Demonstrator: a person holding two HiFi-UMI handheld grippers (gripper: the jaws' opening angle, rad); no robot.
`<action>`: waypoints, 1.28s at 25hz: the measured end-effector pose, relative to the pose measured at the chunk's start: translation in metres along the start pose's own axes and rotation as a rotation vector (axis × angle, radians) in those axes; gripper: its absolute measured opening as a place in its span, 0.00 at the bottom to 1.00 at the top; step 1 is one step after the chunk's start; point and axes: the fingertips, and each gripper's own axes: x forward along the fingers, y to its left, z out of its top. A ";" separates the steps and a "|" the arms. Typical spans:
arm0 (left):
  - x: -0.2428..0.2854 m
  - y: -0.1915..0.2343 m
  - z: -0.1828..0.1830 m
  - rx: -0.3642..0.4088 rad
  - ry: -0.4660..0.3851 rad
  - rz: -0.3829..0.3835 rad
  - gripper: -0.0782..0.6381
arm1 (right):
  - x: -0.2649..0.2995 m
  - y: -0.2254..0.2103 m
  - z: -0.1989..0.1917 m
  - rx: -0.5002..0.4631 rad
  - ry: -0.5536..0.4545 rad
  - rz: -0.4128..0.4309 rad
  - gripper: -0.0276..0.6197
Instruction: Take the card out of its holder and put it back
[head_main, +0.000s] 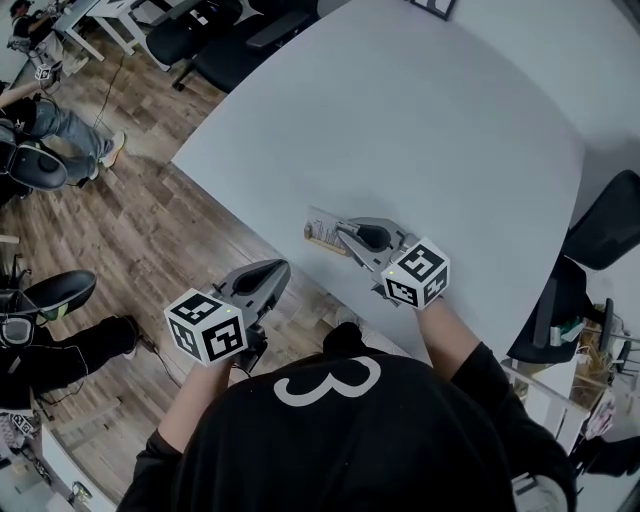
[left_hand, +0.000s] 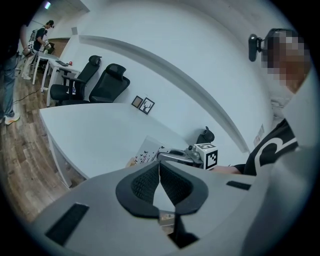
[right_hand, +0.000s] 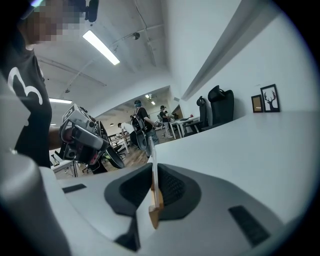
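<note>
Over the bench (head_main: 420, 130), your right gripper (right_hand: 154, 176) has its jaws nearly closed, pinching the card (right_hand: 152, 159) edge-on. Its wooden holder (right_hand: 156, 210) sits deeper in the jaws' throat. I judge this the take-out step. Your left gripper (left_hand: 159, 169), jaws together and empty, probably needs to steady the holder next. Only the left gripper view shows the card's printed face.

Between the right gripper's (right_hand: 154, 166) jaws: thin white card (right_hand: 151, 147), paper-like, matt, seated in a pale bare-wood holder (right_hand: 155, 209) — pads (right_hand: 173, 188) either side black, ribbed, rubbery. Gripper shell matt grey plastic; table (right_hand: 260, 150) beyond the jaws smooth, matt, off-white.
</note>
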 end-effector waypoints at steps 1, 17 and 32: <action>0.001 0.000 0.000 0.001 0.003 0.001 0.13 | 0.000 0.000 0.001 -0.002 -0.003 0.001 0.10; -0.004 -0.001 -0.005 0.003 -0.012 0.010 0.13 | -0.002 0.010 0.004 -0.055 -0.034 0.025 0.08; -0.037 -0.010 -0.004 0.022 -0.113 0.006 0.13 | -0.022 0.028 0.046 -0.172 -0.092 -0.039 0.08</action>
